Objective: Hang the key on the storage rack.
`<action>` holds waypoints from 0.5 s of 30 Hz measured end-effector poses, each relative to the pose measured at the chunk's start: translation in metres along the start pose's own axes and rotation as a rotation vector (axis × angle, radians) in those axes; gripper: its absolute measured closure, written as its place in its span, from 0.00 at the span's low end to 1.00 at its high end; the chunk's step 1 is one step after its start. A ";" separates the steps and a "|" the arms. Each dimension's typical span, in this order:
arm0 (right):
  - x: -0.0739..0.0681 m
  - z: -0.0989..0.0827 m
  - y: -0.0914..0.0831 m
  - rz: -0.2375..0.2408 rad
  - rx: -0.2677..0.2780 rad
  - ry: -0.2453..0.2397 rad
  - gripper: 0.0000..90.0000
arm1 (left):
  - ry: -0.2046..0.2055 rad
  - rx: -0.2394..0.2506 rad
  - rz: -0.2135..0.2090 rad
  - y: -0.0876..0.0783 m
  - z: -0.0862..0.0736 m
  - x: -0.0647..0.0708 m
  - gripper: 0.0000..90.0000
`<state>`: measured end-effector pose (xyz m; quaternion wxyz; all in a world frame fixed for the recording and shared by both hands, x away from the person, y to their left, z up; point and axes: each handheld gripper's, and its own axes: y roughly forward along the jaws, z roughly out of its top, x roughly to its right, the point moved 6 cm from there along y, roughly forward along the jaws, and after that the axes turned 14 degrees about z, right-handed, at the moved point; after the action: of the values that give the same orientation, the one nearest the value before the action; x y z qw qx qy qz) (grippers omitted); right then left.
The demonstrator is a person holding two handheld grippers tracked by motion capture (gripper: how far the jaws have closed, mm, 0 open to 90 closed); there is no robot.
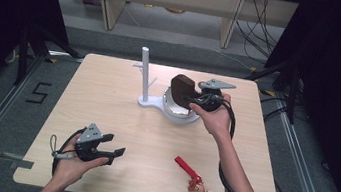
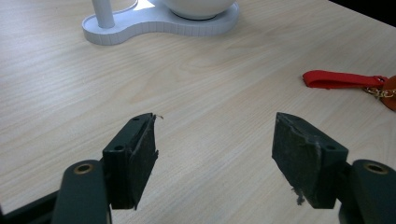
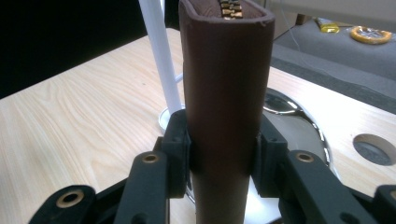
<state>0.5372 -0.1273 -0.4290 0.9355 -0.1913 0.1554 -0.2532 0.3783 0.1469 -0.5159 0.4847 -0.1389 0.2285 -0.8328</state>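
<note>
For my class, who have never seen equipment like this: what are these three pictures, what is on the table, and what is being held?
A person holds a hand-operated claw in each hand. One picture looks down from above; the other two come from cameras riding on each claw. The right claw grips a dark brown leather zipped pouch above a white stand with a tall post and a shiny bowl. The left claw is open and holds nothing. A red strap keyring with a small charm lies on the light wooden table.
</note>
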 end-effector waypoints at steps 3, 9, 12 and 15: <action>0.004 -0.001 0.008 0.008 -0.003 -0.012 0.72 | 0.001 0.002 -0.011 0.001 0.000 0.001 0.33; 0.013 -0.010 0.019 -0.005 -0.034 0.005 0.72 | -0.003 -0.004 -0.007 0.001 -0.002 0.002 0.33; 0.017 -0.014 0.023 -0.016 -0.037 -0.001 0.72 | -0.009 -0.005 -0.017 0.002 -0.003 0.003 0.33; 0.021 -0.018 0.027 -0.014 -0.033 0.009 0.71 | 0.003 -0.011 -0.019 0.003 -0.004 0.003 0.33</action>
<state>0.5586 -0.1215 -0.4608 0.9297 -0.2066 0.1623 -0.2582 0.3774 0.1442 -0.5203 0.4759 -0.1427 0.2325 -0.8361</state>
